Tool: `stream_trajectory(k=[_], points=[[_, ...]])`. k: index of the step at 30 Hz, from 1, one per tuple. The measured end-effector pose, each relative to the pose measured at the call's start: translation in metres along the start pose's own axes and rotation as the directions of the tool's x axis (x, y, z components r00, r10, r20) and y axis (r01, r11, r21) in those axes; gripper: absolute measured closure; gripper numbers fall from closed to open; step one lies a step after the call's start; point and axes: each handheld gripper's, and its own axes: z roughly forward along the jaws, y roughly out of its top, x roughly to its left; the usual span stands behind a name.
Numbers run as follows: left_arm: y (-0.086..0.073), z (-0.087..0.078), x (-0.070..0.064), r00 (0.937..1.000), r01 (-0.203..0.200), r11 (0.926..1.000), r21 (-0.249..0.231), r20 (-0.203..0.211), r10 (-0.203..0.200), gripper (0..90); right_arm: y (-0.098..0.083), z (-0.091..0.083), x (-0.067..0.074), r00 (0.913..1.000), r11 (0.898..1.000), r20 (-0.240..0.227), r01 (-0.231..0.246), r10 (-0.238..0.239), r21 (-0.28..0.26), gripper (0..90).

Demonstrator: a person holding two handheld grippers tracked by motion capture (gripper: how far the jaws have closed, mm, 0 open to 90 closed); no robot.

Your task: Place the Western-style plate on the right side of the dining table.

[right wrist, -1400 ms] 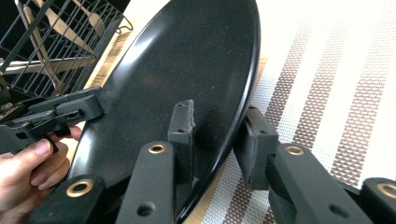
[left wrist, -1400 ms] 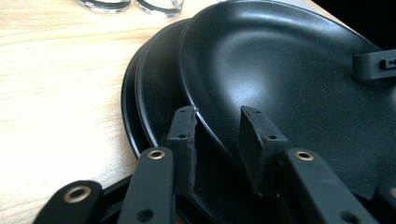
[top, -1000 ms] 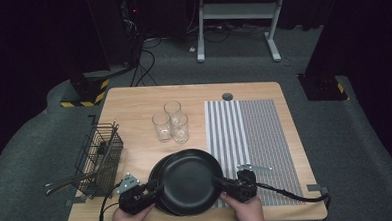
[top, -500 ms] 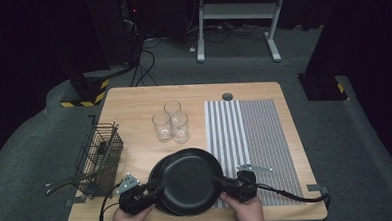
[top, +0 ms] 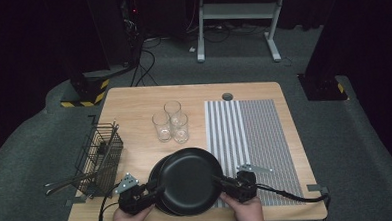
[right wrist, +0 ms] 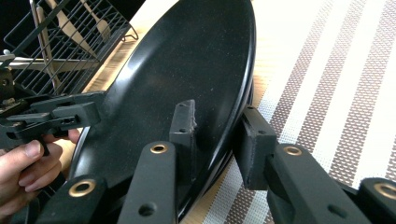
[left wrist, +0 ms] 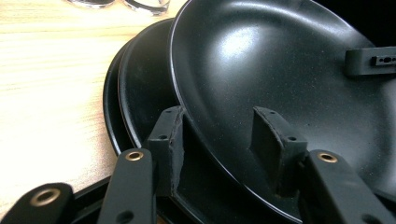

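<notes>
A short stack of black plates (top: 157, 178) lies near the table's front edge. The top black plate (top: 189, 178) sits shifted to the right and tilted over the others. My left gripper (top: 155, 190) is at its left rim; in the left gripper view its jaws (left wrist: 222, 135) straddle that rim (left wrist: 205, 144) with gaps on both sides, and they have just been opening. My right gripper (top: 219, 182) is shut on the plate's right rim (right wrist: 224, 116), one pad inside the plate and one under it. The left gripper (right wrist: 60, 116) shows across the plate in the right gripper view.
Three clear glasses (top: 170, 122) stand behind the plates. A black wire basket (top: 100, 157) holding cutlery sits at the front left. A striped mat (top: 250, 138) covers the table's right half, under the right edge of the plates.
</notes>
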Motion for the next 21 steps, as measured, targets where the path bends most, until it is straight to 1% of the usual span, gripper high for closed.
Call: stream_trajectory(k=[6, 13, 21], points=[[-0.0002, -0.0012, 0.0000, 0.9999, 0.001, 1.0000, -0.001, 0.010, -0.001, 51.6, -0.0007, 0.0005, 0.0000, 1.0000, 1.000, -0.003, 0.003, -0.003, -0.008, 70.6], [-0.0006, -0.0031, 0.0010, 0.9998, -0.001, 1.0000, -0.003, 0.017, 0.001, 51.5, -0.0014, 0.0011, 0.0002, 1.0000, 1.000, -0.009, 0.002, -0.002, -0.007, 70.7], [-0.0002, -0.0065, 0.0012, 1.0000, -0.005, 0.9999, -0.013, 0.002, 0.005, 51.4, -0.0021, 0.0014, 0.0003, 1.0000, 1.000, -0.007, 0.002, -0.002, -0.012, 70.6]])
